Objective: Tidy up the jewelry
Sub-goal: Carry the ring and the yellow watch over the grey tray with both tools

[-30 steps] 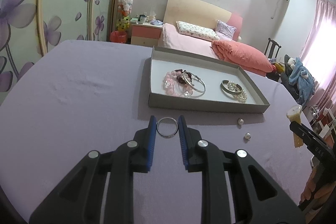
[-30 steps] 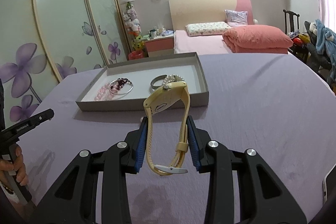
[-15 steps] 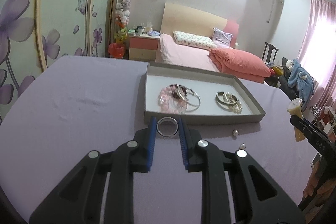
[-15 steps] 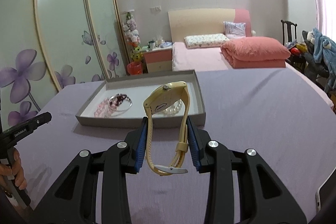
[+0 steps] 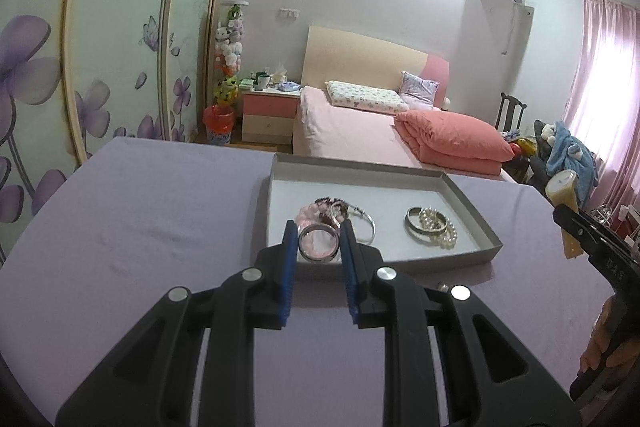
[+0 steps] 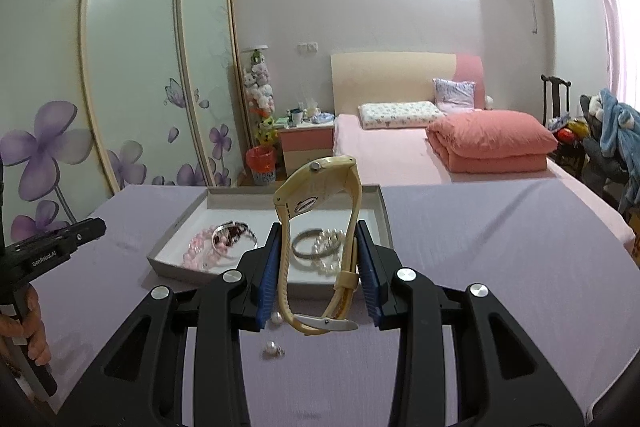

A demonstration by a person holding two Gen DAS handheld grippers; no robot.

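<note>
The left tool (image 5: 318, 242) pinches a round silver ring (image 5: 318, 242) above the shallow grey cardboard tray (image 5: 472, 210); the right tool (image 6: 319, 255) clamps a glossy cream watch (image 6: 316, 195) before the tray.

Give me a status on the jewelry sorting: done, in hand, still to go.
Done: pink beads, bangles and pearls already lie in the grey tray. In hand: the left gripper clamps a silver ring; the right gripper clamps a cream watch. Left: both need setting in the tray, and two pearl earrings remain on the purple cloth.
</note>
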